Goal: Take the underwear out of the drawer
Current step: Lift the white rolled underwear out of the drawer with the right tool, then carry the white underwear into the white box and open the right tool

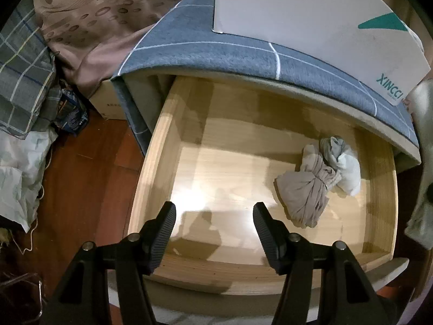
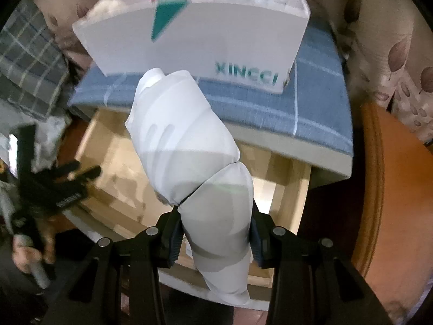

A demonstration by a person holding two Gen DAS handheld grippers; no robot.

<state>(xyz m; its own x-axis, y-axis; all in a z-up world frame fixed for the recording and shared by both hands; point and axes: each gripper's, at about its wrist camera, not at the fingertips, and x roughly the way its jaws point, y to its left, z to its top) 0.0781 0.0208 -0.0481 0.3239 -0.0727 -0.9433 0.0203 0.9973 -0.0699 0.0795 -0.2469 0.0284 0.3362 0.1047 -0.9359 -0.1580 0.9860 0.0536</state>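
Looking down from the left wrist: left gripper [image 1: 213, 216] poised over the front edge of the open wooden drawer [image 1: 151, 162], jaws standing wide apart with nothing between them, bare drawer floor showing in the gap. Toward the right side wall of the drawer, near its back corner, a crumpled bundle of beige and pale fabric [image 1: 319, 181] lying loose (more underwear, by the look of it, though hard to say for certain). Above the drawer, a blue checked cover [image 1: 216, 51] with a white box [image 1: 297, 13] resting on it. Turning to the right wrist: right gripper [image 2: 215, 230] clamped on a folded white piece of underwear [image 2: 186, 146], pads pressing its lower half from both sides, the rest rising beyond the fingertips, clear of the drawer [image 2: 292, 189] below. Left gripper [image 2: 67, 178] blurred at the left edge, near the drawer's front corner. Judging the step: lifting out, piece already above the drawer rim. Next move likely calling for carrying it clear and setting it down somewhere outside, then returning for the bundle by the right wall.
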